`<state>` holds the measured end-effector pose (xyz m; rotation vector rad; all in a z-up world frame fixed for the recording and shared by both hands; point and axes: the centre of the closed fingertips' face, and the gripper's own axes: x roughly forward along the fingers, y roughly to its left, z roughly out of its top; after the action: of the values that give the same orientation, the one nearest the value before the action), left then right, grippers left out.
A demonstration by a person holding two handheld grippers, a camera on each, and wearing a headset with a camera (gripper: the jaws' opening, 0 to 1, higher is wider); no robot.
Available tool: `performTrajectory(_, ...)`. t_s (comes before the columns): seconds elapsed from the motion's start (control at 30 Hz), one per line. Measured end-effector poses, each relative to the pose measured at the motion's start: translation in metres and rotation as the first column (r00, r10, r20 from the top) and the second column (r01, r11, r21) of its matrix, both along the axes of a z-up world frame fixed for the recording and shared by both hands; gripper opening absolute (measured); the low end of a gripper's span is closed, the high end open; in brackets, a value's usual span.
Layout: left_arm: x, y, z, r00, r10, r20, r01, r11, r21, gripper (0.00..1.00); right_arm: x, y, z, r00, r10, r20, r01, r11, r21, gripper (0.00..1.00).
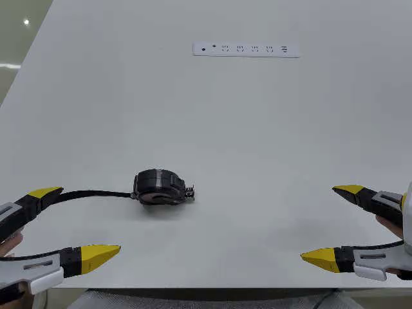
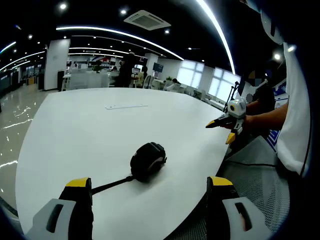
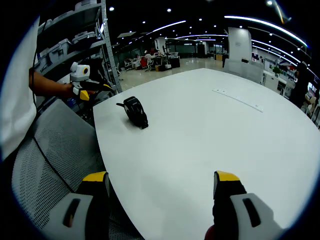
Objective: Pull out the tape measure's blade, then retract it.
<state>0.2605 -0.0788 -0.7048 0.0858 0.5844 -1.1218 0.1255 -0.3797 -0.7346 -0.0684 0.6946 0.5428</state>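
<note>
Tape measure: black round-cased tape measure (image 1: pixel 161 187) lies on the white desk (image 1: pixel 257 129) near its front edge, between the two grippers and nearer the left one.
Blade: the head view shows the metal end hook (image 1: pixel 190 191) sitting at the case mouth, pointing toward the right side.
Strap: thin black strap (image 1: pixel 96 193) trails from the case across the desk toward the left jaw tips; contact cannot be told.
Left hand-held gripper (image 1: pixel 90 219): released, yellow-tipped jaws wide apart, holding nothing, at the front left edge.
Right hand-held gripper (image 1: pixel 318 223): released, jaws spread, holding nothing, well apart from the tape measure.
Left gripper view: adds the right hand-held gripper (image 2: pixel 227 122) held on a bare forearm past the desk's curved rim.
Right gripper view: adds a grey mesh seat (image 3: pixel 55 150) below the rim and a metal shelf rack (image 3: pixel 80 35).
Edges: both grippers hover at the front rim.
Open room: a wide stretch of desk lies between the tape measure and the white power strip (image 1: pixel 246 49) at the far side.
</note>
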Motion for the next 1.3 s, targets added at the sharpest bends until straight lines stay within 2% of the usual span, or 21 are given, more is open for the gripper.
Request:
performTrajectory(0.4,0.002,0.0,-0.002,1.0,-0.004,-0.002,0.005,1.0,0.005,0.92,-0.001,-0.004,-0.002,1.0,0.0,-0.005,0.0,1.0,-0.001,0.87)
performTrajectory(1.3,-0.002,0.005,-0.007,1.0,-0.028,-0.013,0.028,0.999,0.031,0.92,-0.003,0.006,-0.004,0.999,0.031,-0.023,-0.031,0.999,-0.013,0.87)
